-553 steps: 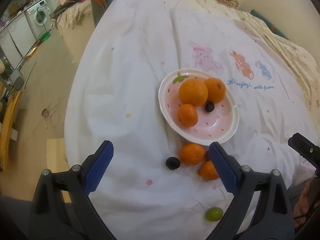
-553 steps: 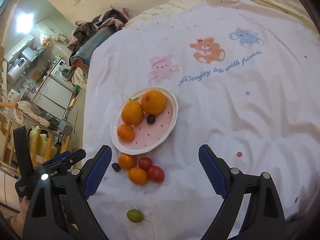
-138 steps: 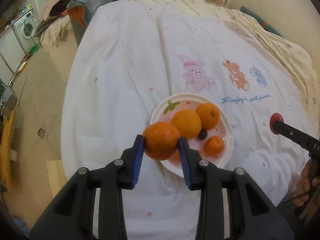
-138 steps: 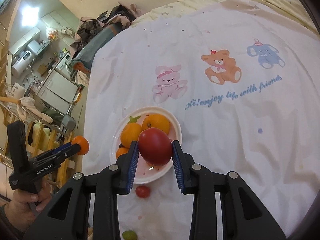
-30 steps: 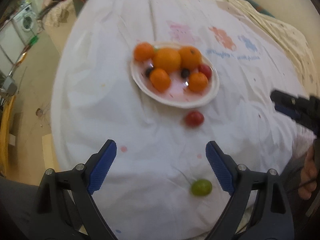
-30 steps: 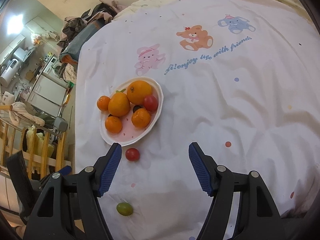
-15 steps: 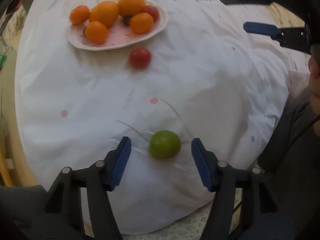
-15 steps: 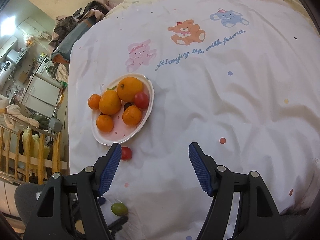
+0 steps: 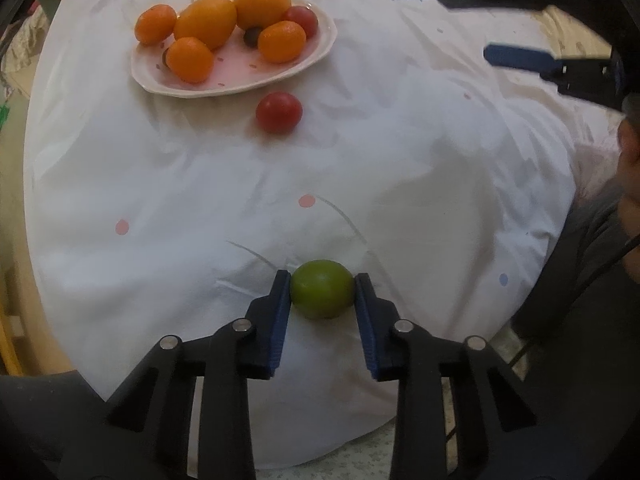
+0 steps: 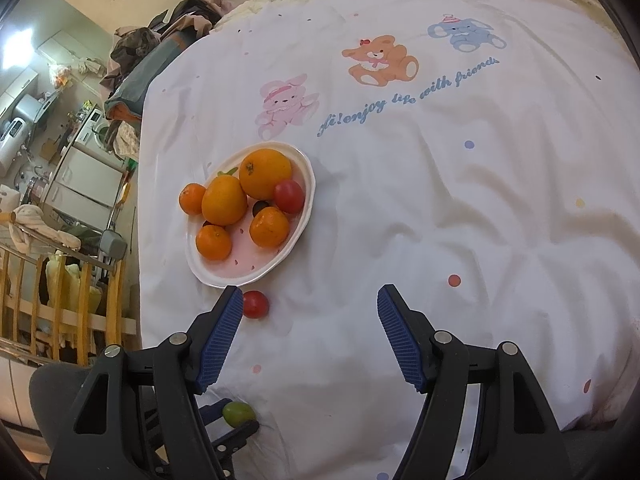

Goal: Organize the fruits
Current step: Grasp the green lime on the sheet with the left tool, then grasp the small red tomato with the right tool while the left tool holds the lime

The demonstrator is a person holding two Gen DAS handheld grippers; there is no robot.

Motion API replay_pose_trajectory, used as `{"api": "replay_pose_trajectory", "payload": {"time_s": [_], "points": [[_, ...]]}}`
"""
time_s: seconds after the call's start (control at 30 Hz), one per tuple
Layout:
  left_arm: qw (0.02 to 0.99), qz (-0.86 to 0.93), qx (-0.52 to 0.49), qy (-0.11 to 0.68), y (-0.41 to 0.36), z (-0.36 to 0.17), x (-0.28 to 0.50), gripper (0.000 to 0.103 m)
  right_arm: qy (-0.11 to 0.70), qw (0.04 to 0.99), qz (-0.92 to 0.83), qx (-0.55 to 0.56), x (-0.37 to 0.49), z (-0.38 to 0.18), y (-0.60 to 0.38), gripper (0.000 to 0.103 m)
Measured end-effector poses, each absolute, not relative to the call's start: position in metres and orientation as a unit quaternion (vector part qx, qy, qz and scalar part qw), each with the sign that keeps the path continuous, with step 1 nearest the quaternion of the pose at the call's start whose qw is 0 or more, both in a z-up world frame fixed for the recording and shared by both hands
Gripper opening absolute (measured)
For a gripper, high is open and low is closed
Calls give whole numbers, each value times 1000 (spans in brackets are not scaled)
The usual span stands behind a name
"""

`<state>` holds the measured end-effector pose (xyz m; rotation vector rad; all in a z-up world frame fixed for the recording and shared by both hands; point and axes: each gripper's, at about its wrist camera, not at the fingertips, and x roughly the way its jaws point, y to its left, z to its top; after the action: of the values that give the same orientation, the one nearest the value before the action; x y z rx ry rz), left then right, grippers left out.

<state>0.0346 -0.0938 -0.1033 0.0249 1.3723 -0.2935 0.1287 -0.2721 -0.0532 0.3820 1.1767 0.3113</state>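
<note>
A small green fruit (image 9: 322, 294) lies on the white cloth near the table's front edge. My left gripper (image 9: 321, 294) is closing on it, and both blue pads touch its sides. The same green fruit (image 10: 239, 413) shows low in the right wrist view. A pink plate (image 9: 236, 90) at the back holds several oranges, a red tomato and dark fruits. A loose red tomato (image 9: 279, 113) sits just in front of the plate. My right gripper (image 10: 310, 308) hovers open above the cloth, with that tomato (image 10: 255, 304) beside its left finger and the plate (image 10: 240, 280) just beyond.
The white cloth (image 10: 440, 200) with cartoon animal prints covers the round table. A wooden rail (image 10: 60, 300) and a pile of clothes (image 10: 160, 40) stand to the left. The person's dark clothing (image 9: 580, 300) is at the table's right edge.
My left gripper dropped towards the green fruit and its jaws came together onto it. The right gripper kept still and open.
</note>
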Motion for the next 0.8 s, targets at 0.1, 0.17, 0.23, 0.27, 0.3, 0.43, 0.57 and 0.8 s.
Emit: {"api": "replay_pose_trajectory", "payload": {"time_s": [0.1, 0.17, 0.23, 0.27, 0.3, 0.43, 0.57, 0.8], "points": [[768, -137, -15, 626, -79, -87, 43, 28, 550, 804, 144, 176, 129, -54, -272, 72], [775, -129, -29, 618, -67, -74, 50, 28, 552, 803, 144, 175, 129, -55, -272, 72], [781, -120, -44, 611, -56, -64, 59, 28, 554, 802, 143, 173, 129, -57, -271, 72], [785, -111, -51, 607, -51, -58, 66, 28, 554, 801, 143, 173, 130, -57, -271, 72], [789, -104, -54, 603, -47, -53, 71, 28, 556, 800, 145, 173, 130, -58, -269, 72], [806, -65, -46, 587, -20, -38, 88, 28, 568, 791, 158, 165, 130, -64, -259, 72], [804, -19, -60, 591, 6, -44, 98, 28, 583, 778, 182, 145, 135, -71, -239, 72], [805, 16, -97, 584, 31, -52, 98, 28, 601, 762, 227, 81, 146, -90, -187, 70]]}}
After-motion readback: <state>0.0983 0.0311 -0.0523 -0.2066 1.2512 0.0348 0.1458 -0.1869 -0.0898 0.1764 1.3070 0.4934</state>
